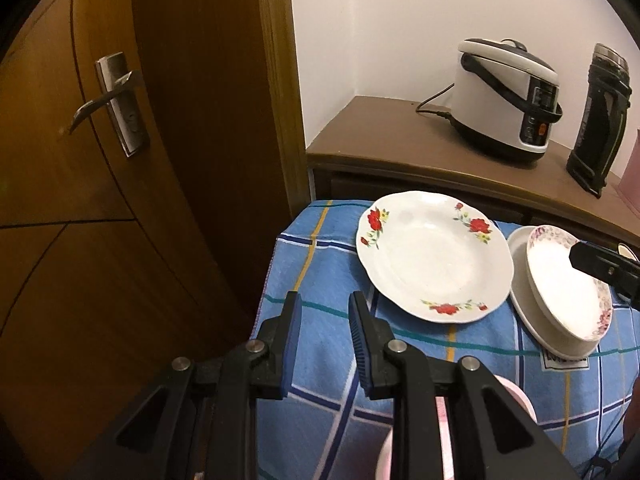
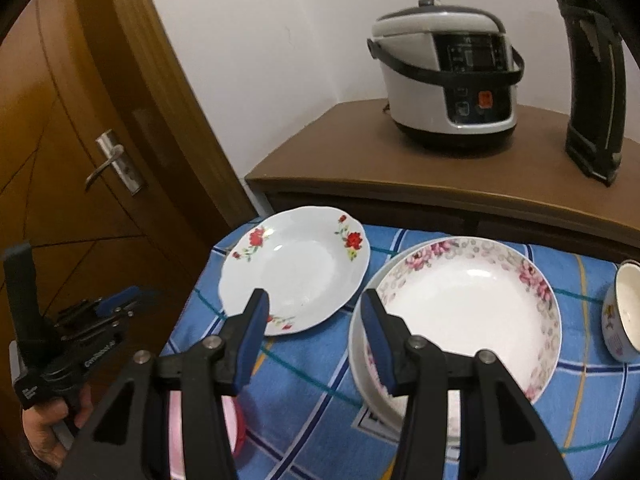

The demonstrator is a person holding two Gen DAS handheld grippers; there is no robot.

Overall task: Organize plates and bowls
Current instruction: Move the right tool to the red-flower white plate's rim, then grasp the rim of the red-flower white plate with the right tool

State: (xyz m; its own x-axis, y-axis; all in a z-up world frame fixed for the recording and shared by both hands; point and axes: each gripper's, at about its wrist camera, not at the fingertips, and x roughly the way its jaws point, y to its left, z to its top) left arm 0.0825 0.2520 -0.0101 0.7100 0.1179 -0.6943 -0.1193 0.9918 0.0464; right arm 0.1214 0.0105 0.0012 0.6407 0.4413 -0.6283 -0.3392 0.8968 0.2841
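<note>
On the blue cloth: red-flower plate (image 2: 296, 270) far left, pink-flower bowl (image 2: 466, 314) just right of it, nested in a plain white dish (image 1: 528, 312)
Far right: small cup (image 2: 622, 312), pink thing (image 2: 208, 420) near edge
Right gripper (image 2: 316, 304): jaws wide, holding nothing, hanging over the gap between plate and bowl
Key relation: bowl's near-left rim right by the right-hand finger, plate rim by the left-hand one
Left gripper (image 1: 324, 306): jaws parted, nothing held, plate ahead and to the right, apart from it
Nearer: right gripper, probably grabs the bowl rim
</note>
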